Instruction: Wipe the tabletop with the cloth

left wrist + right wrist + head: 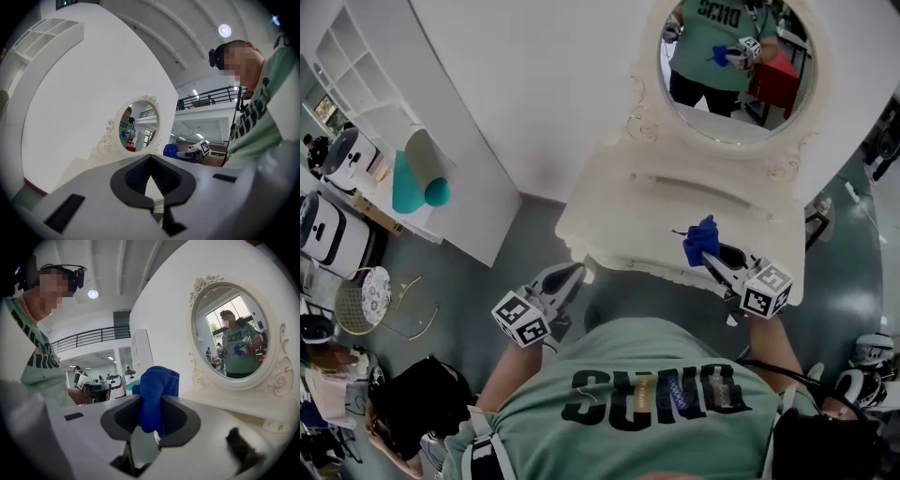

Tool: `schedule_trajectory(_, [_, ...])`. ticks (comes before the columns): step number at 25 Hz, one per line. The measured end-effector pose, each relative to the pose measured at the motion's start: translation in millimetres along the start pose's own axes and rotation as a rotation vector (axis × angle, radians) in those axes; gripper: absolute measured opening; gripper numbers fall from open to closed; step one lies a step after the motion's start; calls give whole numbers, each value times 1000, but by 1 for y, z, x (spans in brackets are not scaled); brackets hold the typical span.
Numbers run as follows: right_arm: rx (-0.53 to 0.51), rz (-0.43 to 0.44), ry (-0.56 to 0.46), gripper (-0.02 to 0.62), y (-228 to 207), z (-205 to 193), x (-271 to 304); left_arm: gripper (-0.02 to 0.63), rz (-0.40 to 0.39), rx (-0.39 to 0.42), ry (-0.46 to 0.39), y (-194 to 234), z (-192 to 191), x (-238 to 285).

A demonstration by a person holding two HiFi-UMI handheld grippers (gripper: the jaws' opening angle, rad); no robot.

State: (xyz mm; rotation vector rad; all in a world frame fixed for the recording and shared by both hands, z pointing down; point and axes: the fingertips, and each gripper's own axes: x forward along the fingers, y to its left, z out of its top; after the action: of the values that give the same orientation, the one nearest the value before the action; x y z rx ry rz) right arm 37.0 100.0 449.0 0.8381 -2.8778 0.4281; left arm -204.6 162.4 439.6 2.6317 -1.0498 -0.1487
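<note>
- Right tool [150,414] is clamped on a bunched, deep-blue fabric cloth [157,387]. Its two black jaw pads press the fold from either side, and the bulk of the cloth bulges out above the jaw tips.
- In the head view the right tool [717,262] reaches over the front right part of the cream-white, carved dressing-table tabletop [647,211]. The cloth [701,240] sits at its tip above that surface; whether it touches the tabletop cannot be told.
- Left tool [150,161] has its jaws brought together at the tips with nothing between them. Only a thin wedge of gap shows lower down between the pads.
- The left tool [567,279] is held off the front left corner of the tabletop, over the grey floor [525,239]. It is close to the person's green shirt [647,375] and well apart from the cloth.
- An ornate, cream-framed oval mirror [736,70] stands upright at the back of the tabletop and reflects the person in the green shirt holding the blue cloth.
- In the left gripper view the cloth [170,150] and the right tool appear beyond the left jaws, to the right of the mirror [136,124].
- The right gripper view shows the mirror [232,333] to the right of the cloth, with a strip of tabletop [234,401] below it.
- A white open shelf unit [366,75] stands well off to the left of the dressing table.
</note>
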Motion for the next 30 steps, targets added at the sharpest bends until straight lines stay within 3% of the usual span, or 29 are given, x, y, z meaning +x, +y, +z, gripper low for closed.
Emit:
schedule_trajectory(9, [14,-154,19,111,-21,49,141,2,-155,17,77,160,70,16])
schedule_trajectory(16, [51,-194,85,111,-56,64,170,2,-160,-22,73,217,104,57])
schedule_trajectory(22, [7,-87,136,112,-119,81,225,2,-58,-32,99,252,113,101])
schedule_trajectory(26, [-56,49,190,112,-159,93,280,0,97,-52,113,275,114,113])
schedule_trajectory(30, [-201,149,285,112,-192,103,331,0,235,-89,95,287,114,116])
